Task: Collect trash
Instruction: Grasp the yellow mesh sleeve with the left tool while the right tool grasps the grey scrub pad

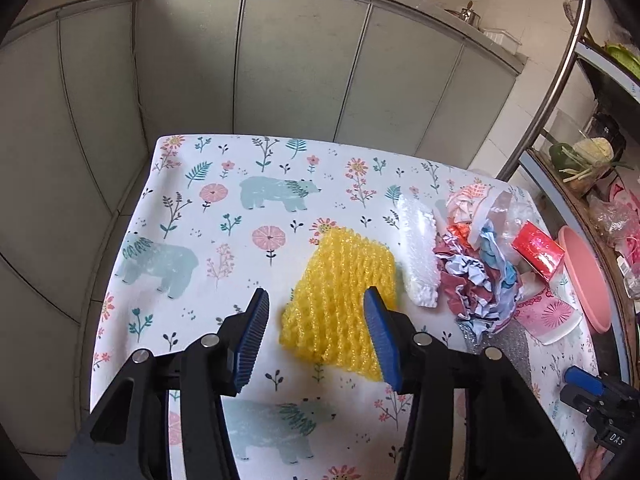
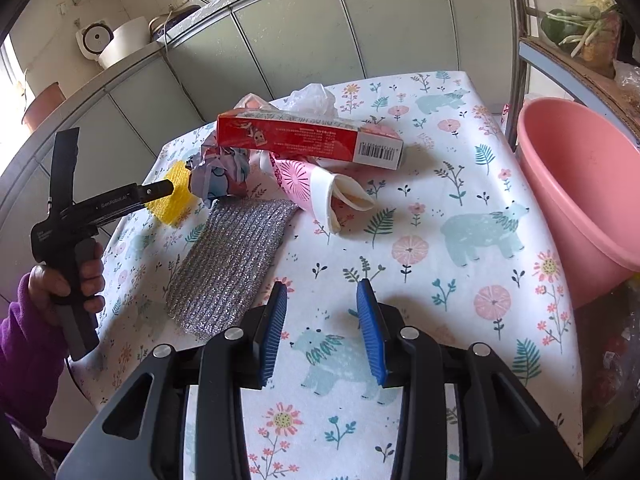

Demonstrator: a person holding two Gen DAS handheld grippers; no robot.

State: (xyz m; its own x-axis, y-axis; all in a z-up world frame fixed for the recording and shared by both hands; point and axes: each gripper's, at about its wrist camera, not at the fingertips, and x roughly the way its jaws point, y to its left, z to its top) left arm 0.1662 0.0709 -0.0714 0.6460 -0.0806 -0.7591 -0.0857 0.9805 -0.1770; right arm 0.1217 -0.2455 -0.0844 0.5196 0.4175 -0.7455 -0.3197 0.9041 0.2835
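I hold my left claw (image 1: 316, 316) open above the yellow foam net (image 1: 340, 300) on the counter (image 1: 208, 240). My right claw (image 2: 322, 312) is open too, beside the silver scrubber (image 2: 228, 264).

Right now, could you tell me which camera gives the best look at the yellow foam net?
The left wrist view: the yellow foam net lies whole and close on the tablecloth, framed by the open left gripper. In the right wrist view, only a far yellow corner shows, partly behind the left gripper.
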